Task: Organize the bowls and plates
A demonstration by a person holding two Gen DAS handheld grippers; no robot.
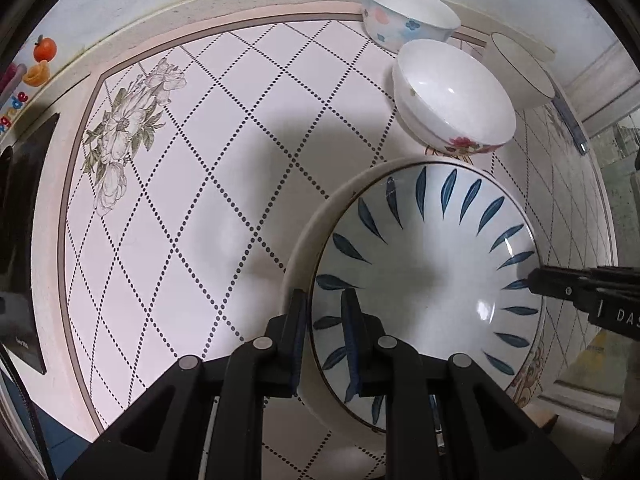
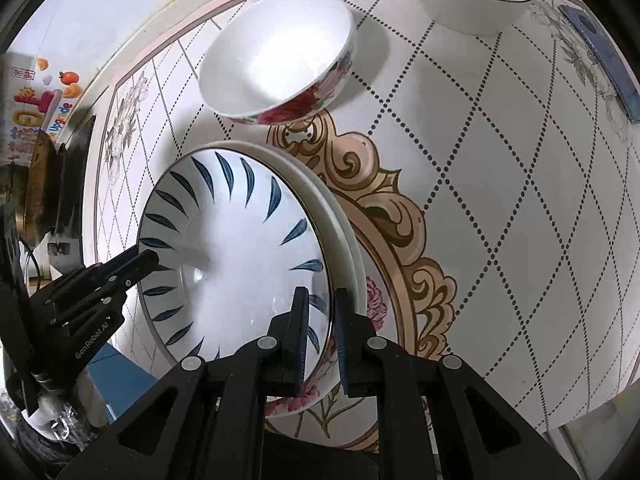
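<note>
Gripping opposite edges of the leaf bowl (image 1: 432, 280), both tools are on it at once: the left gripper (image 1: 326, 312) has its black fingers narrowed on the rim, one outside the wall and one inside, and the right gripper (image 2: 322, 312) clamps the far rim the same way, one finger in, one out. That leaf bowl is wide, shallow and glossy, pale inside with a ring of dark blue leaf strokes fanning from the centre and a thin dark line round the lip, and it sits nested in a white bowl (image 2: 352, 264) whose thicker rim shows just outside it, with pink flowers on its outer wall. All of it stands on a smooth tablecloth (image 1: 192, 208) printed with dotted diamonds, grey flowers and a tan scrolled medallion. Just beyond the leaf bowl is a red-flower bowl (image 1: 452, 96), round, deep, shiny white inside, red blossoms painted low on its side. Farther behind it stands a pastel bowl (image 1: 408, 12) with soft pink and blue blooms. Off to the side of those two is a plain bowl (image 1: 520, 68), matte white with a fine dark rim line, well apart from the leaf bowl.
</note>
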